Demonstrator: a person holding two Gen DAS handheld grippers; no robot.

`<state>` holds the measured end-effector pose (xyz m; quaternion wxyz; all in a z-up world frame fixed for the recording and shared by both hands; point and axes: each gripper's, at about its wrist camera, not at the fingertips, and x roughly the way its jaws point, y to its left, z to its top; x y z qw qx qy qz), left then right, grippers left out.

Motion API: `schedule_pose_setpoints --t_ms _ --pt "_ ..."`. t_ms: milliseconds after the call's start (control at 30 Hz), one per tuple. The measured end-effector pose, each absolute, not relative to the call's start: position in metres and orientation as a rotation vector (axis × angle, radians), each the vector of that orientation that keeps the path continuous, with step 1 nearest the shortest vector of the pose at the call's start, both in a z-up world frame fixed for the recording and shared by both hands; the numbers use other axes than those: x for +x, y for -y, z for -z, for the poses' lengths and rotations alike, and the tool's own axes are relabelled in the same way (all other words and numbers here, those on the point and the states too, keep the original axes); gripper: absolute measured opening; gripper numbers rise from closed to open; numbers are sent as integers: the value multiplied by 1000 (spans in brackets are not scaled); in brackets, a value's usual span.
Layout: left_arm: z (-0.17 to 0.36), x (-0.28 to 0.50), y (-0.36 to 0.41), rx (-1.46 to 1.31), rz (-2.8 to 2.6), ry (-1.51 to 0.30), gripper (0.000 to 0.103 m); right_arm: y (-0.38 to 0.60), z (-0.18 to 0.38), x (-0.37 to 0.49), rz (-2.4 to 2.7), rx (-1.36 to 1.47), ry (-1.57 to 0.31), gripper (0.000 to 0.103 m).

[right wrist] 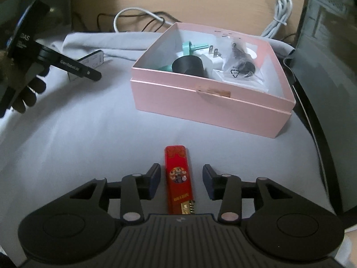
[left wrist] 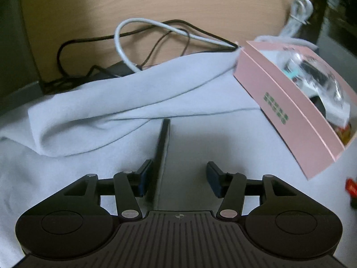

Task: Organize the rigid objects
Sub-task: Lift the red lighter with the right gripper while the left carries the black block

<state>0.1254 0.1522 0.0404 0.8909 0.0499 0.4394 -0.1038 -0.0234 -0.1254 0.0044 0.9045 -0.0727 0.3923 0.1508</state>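
A pink open box (right wrist: 209, 102) sits on the white cloth and holds a black cylinder (right wrist: 188, 65), a teal part (right wrist: 186, 45), a white plug and a clear bag; it also shows at the right of the left wrist view (left wrist: 290, 116). A red lighter (right wrist: 178, 181) lies on the cloth between the open fingers of my right gripper (right wrist: 181, 181), untouched. My left gripper (left wrist: 178, 178) is open; a thin flat dark-edged card (left wrist: 161, 156) stands on edge against its left finger (left wrist: 145, 174), well clear of the right one. The left gripper shows at the left of the right wrist view (right wrist: 89, 72), with that light card (right wrist: 92, 61) by it.
A folded ridge of white cloth (left wrist: 111, 102) lies ahead of the left gripper. Black and white cables (left wrist: 142, 42) and a coiled white cable (right wrist: 279, 15) lie by the wooden back panel (left wrist: 145, 0). A dark case (right wrist: 330, 67) stands right of the box.
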Motion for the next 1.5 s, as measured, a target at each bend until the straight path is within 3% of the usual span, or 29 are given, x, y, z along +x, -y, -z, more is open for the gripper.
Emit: schedule_pose_setpoints --t_ms 167,267,400,767,867,900,933,967,1067,1500 --pt "-41 127 -149 129 222 -923 56 125 -4 -26 -312 -140 -801 41" --pt "-43 125 -151 100 208 -931 49 123 -4 -26 -323 -150 -803 41" --pt "-44 107 -121 281 293 -927 48 124 -3 -25 -335 -154 -798 41" --pt "-44 117 -131 31 214 -940 49 124 -2 -27 -333 -154 -786 41" --pt "-46 124 -138 -40 172 -937 36 124 -2 -27 -331 -152 -784 41" --pt "-46 126 -140 -40 145 -934 22 124 -2 -27 -331 -150 -785 41" --pt "-45 127 -142 -45 131 -927 17 124 -2 -27 -331 -148 -786 41" --pt "-45 127 -145 -61 124 -918 16 124 -3 -26 -334 -147 -788 40" --pt "-42 126 -145 -68 111 -890 13 122 -4 -26 -367 -157 -799 22" --pt "-58 19 -79 88 381 -873 9 159 -45 -47 -366 -122 -792 22"
